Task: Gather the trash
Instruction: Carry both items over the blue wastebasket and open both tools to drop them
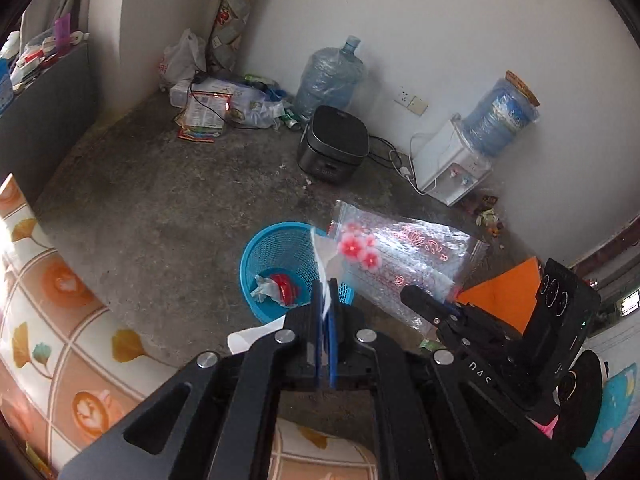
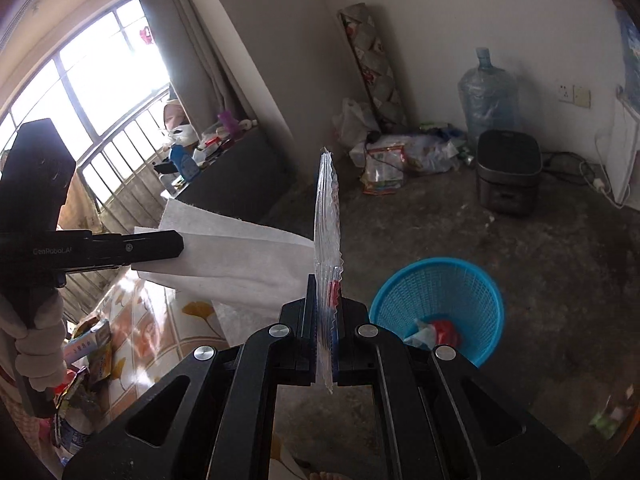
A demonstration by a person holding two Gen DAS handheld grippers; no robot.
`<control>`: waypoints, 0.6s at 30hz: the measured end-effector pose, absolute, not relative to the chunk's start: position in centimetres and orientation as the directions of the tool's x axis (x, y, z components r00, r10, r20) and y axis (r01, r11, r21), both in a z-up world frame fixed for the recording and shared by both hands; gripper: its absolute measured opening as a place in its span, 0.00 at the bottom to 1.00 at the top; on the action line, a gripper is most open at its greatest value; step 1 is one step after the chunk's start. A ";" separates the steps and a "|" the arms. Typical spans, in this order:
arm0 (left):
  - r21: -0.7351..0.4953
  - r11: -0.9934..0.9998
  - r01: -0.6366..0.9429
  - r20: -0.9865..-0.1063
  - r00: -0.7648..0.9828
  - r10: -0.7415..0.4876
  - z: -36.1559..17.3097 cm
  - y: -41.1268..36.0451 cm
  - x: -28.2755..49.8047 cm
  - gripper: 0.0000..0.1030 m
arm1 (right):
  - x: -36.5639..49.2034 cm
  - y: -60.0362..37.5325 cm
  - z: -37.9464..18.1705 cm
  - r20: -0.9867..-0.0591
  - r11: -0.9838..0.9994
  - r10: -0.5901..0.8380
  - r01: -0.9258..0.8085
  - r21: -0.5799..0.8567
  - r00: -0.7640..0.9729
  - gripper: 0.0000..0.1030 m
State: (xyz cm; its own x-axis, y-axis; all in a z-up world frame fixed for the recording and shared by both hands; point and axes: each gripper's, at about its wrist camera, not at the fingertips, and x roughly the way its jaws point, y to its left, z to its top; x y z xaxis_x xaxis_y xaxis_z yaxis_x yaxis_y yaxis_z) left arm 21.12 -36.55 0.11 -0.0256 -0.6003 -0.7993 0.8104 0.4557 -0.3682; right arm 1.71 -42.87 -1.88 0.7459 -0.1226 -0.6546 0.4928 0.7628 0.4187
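My left gripper (image 1: 326,292) is shut on a white paper sheet (image 1: 325,256), seen edge-on above the blue mesh basket (image 1: 276,256). The basket stands on the concrete floor and holds a red item (image 1: 285,285) and crumpled plastic. My right gripper (image 2: 325,292) is shut on a clear bubble bag (image 2: 328,232) printed with pink flowers, which stands up edge-on. From the left wrist view that bag (image 1: 404,264) hangs beside the basket, in the right gripper (image 1: 416,296). In the right wrist view the left gripper (image 2: 180,245) holds the white sheet (image 2: 232,256) left of the basket (image 2: 436,300).
A black rice cooker (image 1: 334,144), a water dispenser (image 1: 452,168) with cables and a big water jug (image 1: 330,76) line the far wall. Bags and wrappers (image 1: 216,104) pile up in the corner. A floral cloth (image 1: 48,300) lies at the left, with snack wrappers (image 2: 84,360) on it.
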 end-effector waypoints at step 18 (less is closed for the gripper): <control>-0.393 0.531 0.751 -0.898 -0.190 -0.396 -15.8 -47.3 22.9 0.58 | 2.9 -52.9 -19.3 -0.855 0.502 -0.023 0.746 0.438 0.518 0.50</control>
State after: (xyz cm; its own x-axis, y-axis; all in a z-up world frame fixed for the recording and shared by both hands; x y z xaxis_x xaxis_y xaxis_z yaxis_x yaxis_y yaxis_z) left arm 22.85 -47.33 -15.77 -0.1899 -0.3960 -0.8984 0.7512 0.5306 -0.3927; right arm 2.93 -52.93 -19.30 0.5179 -0.0231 -0.8551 0.7457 0.5019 0.4382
